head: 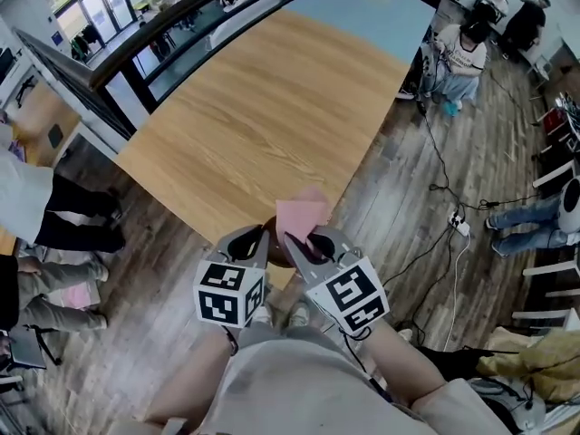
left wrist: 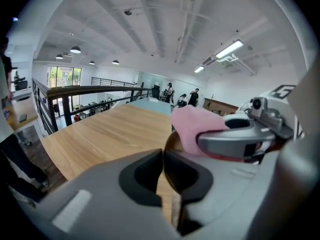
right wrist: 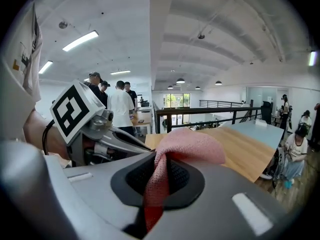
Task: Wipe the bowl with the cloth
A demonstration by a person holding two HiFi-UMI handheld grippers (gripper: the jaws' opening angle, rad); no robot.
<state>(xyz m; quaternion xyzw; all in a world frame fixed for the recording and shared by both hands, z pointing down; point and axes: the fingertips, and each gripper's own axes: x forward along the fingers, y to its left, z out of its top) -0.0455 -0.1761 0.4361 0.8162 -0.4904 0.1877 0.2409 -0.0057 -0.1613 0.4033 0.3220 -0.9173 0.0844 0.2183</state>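
Note:
My left gripper (head: 263,236) is shut on the thin rim of a brown bowl (head: 281,254), which hangs in the air by the near corner of the wooden table (head: 263,116). In the left gripper view the bowl's rim (left wrist: 171,141) runs between the closed jaws of the left gripper (left wrist: 163,156). My right gripper (head: 295,243) is shut on a pink cloth (head: 302,214) right beside it. The cloth (right wrist: 190,146) bunches out ahead of the right gripper (right wrist: 159,179) and lies over the bowl's edge (left wrist: 197,124). Most of the bowl is hidden by the two grippers.
The long table has a light blue far end (head: 362,12). A black railing (head: 136,48) runs along its left side. People stand at the left (head: 36,207) and one sits at the far right (head: 462,53). Cables (head: 435,152) lie on the wood floor.

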